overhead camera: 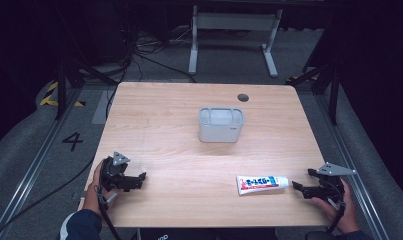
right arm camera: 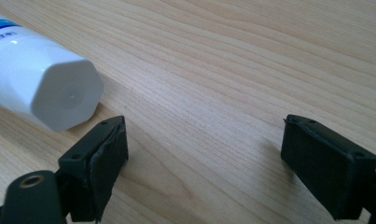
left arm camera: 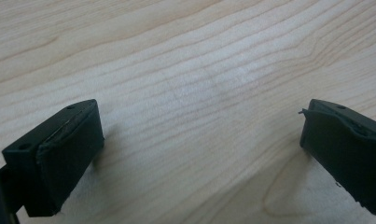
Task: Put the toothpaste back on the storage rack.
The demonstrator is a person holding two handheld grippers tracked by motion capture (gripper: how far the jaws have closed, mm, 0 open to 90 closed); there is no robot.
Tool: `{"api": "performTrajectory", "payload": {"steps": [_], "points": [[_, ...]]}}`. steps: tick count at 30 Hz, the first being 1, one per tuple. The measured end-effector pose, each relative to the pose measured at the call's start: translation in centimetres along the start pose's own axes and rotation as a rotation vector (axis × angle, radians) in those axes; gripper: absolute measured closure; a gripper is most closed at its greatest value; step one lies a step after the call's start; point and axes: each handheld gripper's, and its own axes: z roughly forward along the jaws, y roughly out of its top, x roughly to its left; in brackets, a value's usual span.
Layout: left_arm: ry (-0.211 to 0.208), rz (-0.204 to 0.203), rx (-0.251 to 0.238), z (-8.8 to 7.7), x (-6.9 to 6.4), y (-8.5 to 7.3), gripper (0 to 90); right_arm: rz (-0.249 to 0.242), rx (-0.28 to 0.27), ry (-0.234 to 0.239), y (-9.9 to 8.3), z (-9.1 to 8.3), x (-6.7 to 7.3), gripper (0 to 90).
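My right gripper [overhead camera: 300,180] rests low at the table's near right corner, jaws spread wide with only bare wood between them. Just off their tips lies the tube [overhead camera: 262,184], flat on its side, white cap toward me; in the right gripper view that cap [right arm camera: 66,97] sits just beyond my left-hand jaw, outside the gap. My left gripper [overhead camera: 137,181] waits at the near left edge, jaws just as wide apart and holding nothing, well away from the tube. Farther back, near the table's [overhead camera: 159,125] middle, stands the grey bin [overhead camera: 221,124], open side up.

The step in hand, as I judge it, is picking up the tube. To do it well I should slide sideways until the cap sits between the jaws, then push on past it and close on the body just behind the cap, where it looks firmer than the flat tail. Keeping the jaws low should stop the tube rolling off.

The tube's print is too small to read. The bin's inside is hard to make out, and the right gripper view cuts off most of the tube's body.
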Motion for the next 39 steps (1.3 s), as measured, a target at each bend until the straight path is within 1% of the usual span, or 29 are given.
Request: {"api": "performTrajectory", "payload": {"steps": [3,6,7,9,11,13,14,15,17,18,19,22,23,25,29,31,32,36,39], "points": [[-0.020,0.007,0.001,0.1,0.1,0.1,0.0,0.000,0.000,0.000,0.0,0.0,0.0,15.3],[-0.021,0.014,0.000,0.1,0.2,0.1,0.0,-0.001,-0.002,-0.002,0.0,0.0,0.0,15.4],[-0.031,0.016,0.003,0.1,0.2,0.1,0.0,0.000,-0.001,0.001,0.0,0.0,0.0,15.5],[-0.027,0.035,0.005,0.0,0.3,0.0,0.1,0.000,0.000,0.000,0.0,0.0,0.0,15.6],[-0.036,0.034,-0.007,0.0,0.3,-0.1,0.4,0.000,-0.001,0.000,0.0,0.0,0.0,15.6],[-0.046,0.050,-0.007,-0.1,0.3,-0.2,0.8,0.001,-0.002,0.001,0.0,0.0,0.0,15.7],[-0.046,0.050,-0.007,-0.1,0.3,-0.2,0.9,0.001,-0.002,0.001,0.0,0.0,0.0,15.7],[-0.044,0.060,-0.003,-0.1,0.3,-0.1,0.9,0.004,-0.002,0.004,0.0,-0.1,0.0,15.7],[-0.041,0.056,-0.006,-0.1,0.2,-0.2,0.9,0.000,-0.001,0.005,0.0,-0.1,-0.1,15.8],[-0.049,0.052,-0.004,-0.1,0.2,-0.2,0.9,0.000,-0.001,0.005,0.0,-0.1,-0.1,15.8],[-0.063,0.073,-0.007,-0.2,0.2,-0.3,0.9,-0.002,0.000,0.006,-0.1,-0.1,-0.1,15.8],[-0.070,0.075,-0.007,-0.2,0.2,-0.3,0.5,-0.006,0.006,0.006,0.0,-0.2,-0.1,17.4],[-0.071,0.075,-0.007,-0.2,0.2,-0.3,0.6,-0.017,0.004,0.003,-0.1,-0.3,0.0,18.8],[-0.073,0.075,-0.003,-0.2,0.2,-0.3,0.5,-0.025,0.000,-0.002,-0.1,-0.5,0.0,24.0],[-0.071,0.070,-0.009,-0.2,0.1,-0.3,0.6,-0.049,0.005,0.003,0.0,-0.8,0.2,24.5],[-0.072,0.070,-0.007,-0.2,0.1,-0.3,0.6,-0.066,-0.008,0.006,0.2,-1.2,0.3,24.4],[-0.071,0.076,-0.004,-0.2,0.2,-0.3,0.6,-0.072,-0.014,0.004,0.3,-1.5,0.4,24.5],[-0.072,0.076,-0.004,-0.2,0.2,-0.3,0.6,-0.113,-0.016,0.017,1.1,-2.6,0.7,25.3],[-0.074,0.074,-0.004,-0.2,0.2,-0.4,0.6,-0.139,-0.022,0.039,2.0,-3.4,1.0,25.3]]}}
